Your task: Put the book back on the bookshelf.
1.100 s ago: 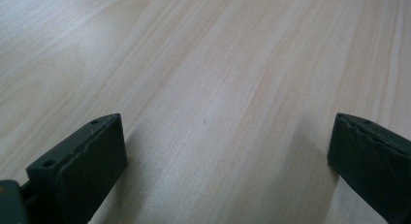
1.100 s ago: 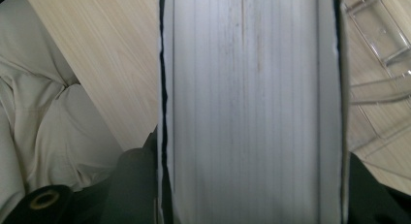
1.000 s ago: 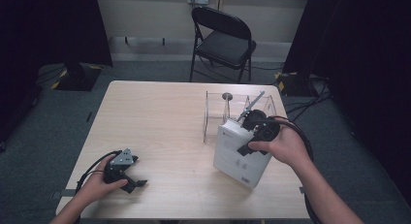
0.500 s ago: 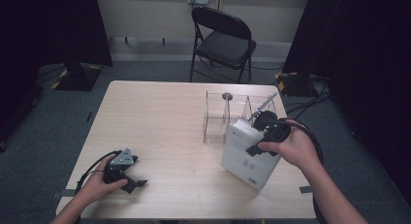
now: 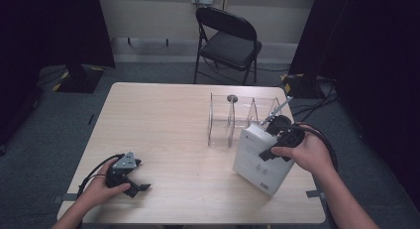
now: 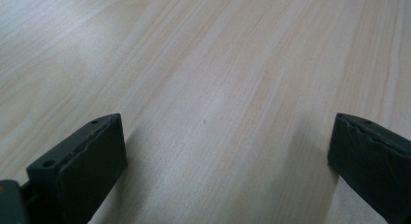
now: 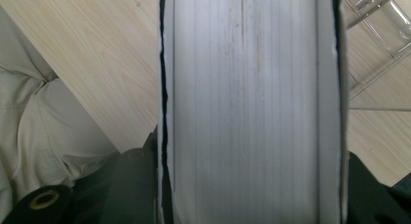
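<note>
Right now your table (image 5: 163, 120) carries a clear acrylic rack (image 5: 237, 115) toward its far right, with upright dividers forming slots, and a folding chair (image 5: 228, 40) stands beyond the far edge. Next in size is the white book (image 5: 260, 159), thick and closed, which you hold tilted at the near right of the table, its lower corner close to or on the wood; I can't tell which. It sits just in front of the rack, its top edge leaning toward the nearest slots. Your right gripper (image 5: 283, 140) is clamped across the book's thickness, jaws pressing both covers, and in the right gripper view the page block (image 7: 247, 107) runs straight up between them, with rack walls at the upper right. So the book's long axis lies along the jaws, and the rack lies beyond and to the left of it; the book would need standing upright and lining up with a slot. Your right hand is much the nearer. Your left gripper (image 5: 130, 177) rests at the near left corner, well apart, jaws spread wide over bare wood with nothing between them
</note>
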Demonstrator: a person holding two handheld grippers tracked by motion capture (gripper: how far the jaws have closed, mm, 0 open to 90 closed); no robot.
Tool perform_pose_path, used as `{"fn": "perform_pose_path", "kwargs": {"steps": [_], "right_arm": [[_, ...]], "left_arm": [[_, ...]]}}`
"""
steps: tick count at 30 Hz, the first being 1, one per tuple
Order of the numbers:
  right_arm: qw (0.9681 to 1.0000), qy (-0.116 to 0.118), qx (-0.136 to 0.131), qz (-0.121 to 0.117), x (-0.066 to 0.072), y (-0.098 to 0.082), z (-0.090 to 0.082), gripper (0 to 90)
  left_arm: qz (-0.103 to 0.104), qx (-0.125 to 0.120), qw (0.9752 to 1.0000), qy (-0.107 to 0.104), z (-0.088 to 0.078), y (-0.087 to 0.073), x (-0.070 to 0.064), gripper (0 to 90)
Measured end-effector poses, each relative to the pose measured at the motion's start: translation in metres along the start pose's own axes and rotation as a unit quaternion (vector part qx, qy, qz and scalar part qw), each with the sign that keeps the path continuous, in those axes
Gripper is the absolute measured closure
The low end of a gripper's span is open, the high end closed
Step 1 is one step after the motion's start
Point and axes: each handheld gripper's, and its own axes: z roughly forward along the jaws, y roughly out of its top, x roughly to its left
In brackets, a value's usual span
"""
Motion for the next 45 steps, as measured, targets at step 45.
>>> {"fn": "perform_pose_path", "kwargs": {"steps": [45], "right_arm": [[0.997, -0.032, -0.005, 0.07, -0.031, -0.039, -0.014, 52.2]], "left_arm": [[0.0, 0.0, 1.0, 0.0, 0.0, 0.0, 0.0, 0.0]]}}
